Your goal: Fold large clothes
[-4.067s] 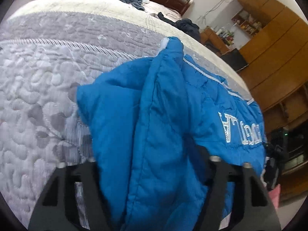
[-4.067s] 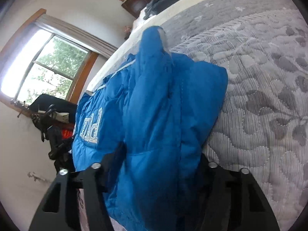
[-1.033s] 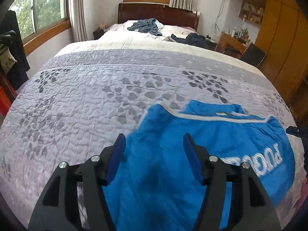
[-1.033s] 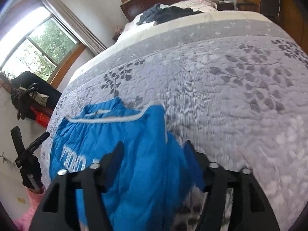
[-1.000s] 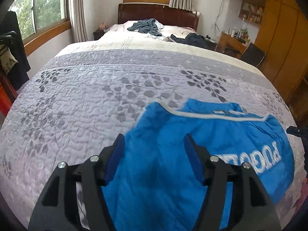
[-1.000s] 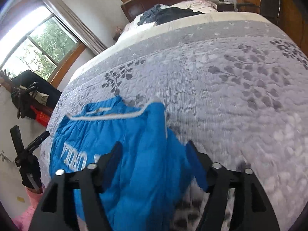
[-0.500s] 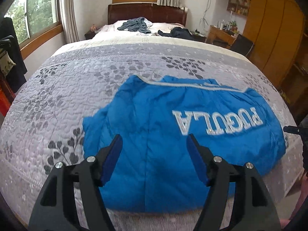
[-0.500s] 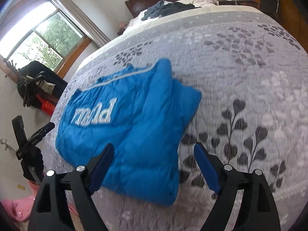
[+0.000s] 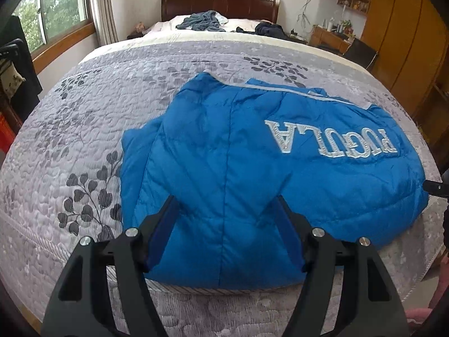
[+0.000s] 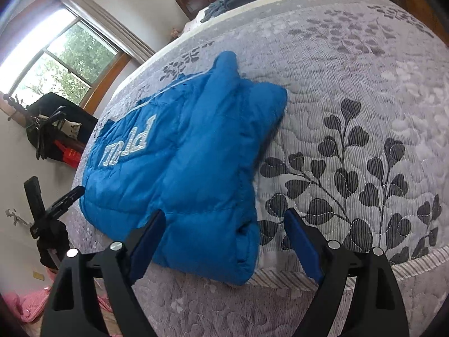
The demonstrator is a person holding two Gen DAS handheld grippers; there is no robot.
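Both grippers, left gripper (image 9: pixel 226 219) and right gripper (image 10: pixel 221 238), hang released and empty above the bed (image 9: pixel 84 129); the blue jacket (image 9: pixel 252 163) lies folded near its edge, apparently finished

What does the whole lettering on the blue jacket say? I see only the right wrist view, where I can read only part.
Observer: In the left wrist view the white lettering on the blue jacket reads PUGULA, fully uncovered.
Operator: Does the left gripper hold cloth?
Observer: No. The left gripper is open, nothing between its fingers.
Operator: And the jacket's end on that gripper's side?
Observer: A lower layer sticks out past the top fold there.
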